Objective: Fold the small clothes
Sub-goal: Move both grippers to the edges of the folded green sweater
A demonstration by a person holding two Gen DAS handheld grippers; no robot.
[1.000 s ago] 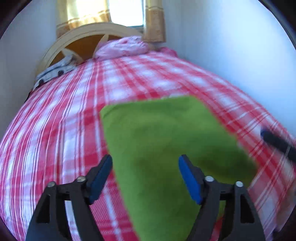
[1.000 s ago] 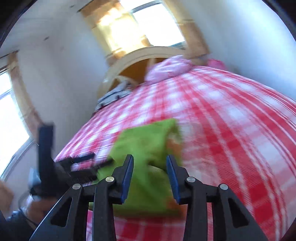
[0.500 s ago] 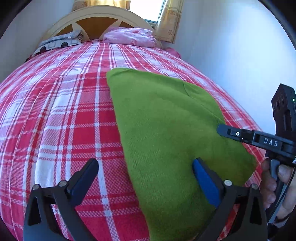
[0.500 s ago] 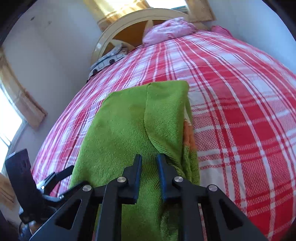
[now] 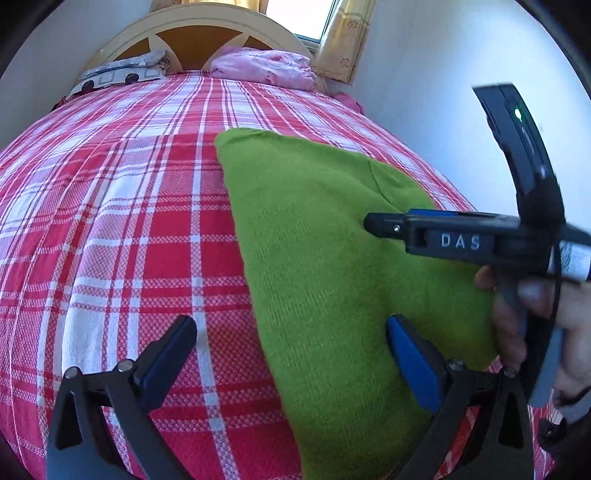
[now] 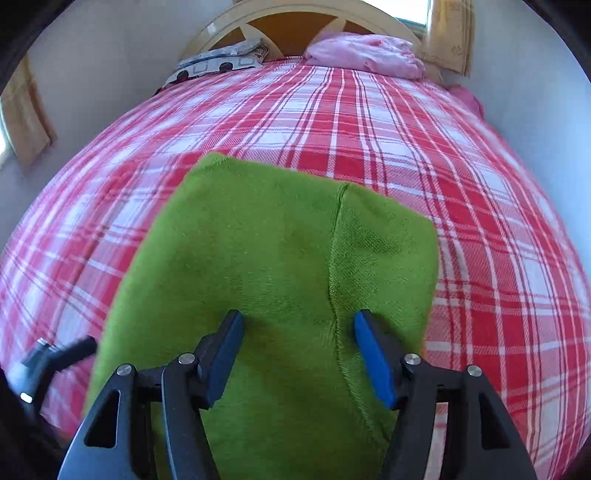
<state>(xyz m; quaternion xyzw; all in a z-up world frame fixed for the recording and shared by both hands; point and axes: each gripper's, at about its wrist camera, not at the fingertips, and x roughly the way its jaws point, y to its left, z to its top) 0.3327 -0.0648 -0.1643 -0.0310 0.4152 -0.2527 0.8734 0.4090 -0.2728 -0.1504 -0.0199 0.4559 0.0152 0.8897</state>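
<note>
A green knitted garment (image 5: 325, 266) lies folded flat on the red and white checked bed cover (image 5: 129, 206). My left gripper (image 5: 291, 339) stands wide open over the garment's left edge, one finger above the cover and one above the knit, holding nothing. The right gripper (image 5: 373, 223) reaches in from the right over the garment, held by a hand (image 5: 535, 314). In the right wrist view the garment (image 6: 266, 273) shows a folded flap with a seam on its right side. The right gripper (image 6: 299, 347) hovers over that seam, its jaws opening, its pads clear of the cloth.
A pink pillow (image 5: 266, 70) and a patterned grey cloth (image 5: 122, 74) lie by the cream headboard (image 5: 192, 33). A white wall (image 5: 436, 92) runs along the bed's right side. In the right wrist view the left gripper's tip (image 6: 55, 354) shows at the lower left.
The right gripper's jaws, nearly shut half a second ago, have spread apart and it moved over the flattened garment. The left gripper opened wider and sank a little towards the bed.
</note>
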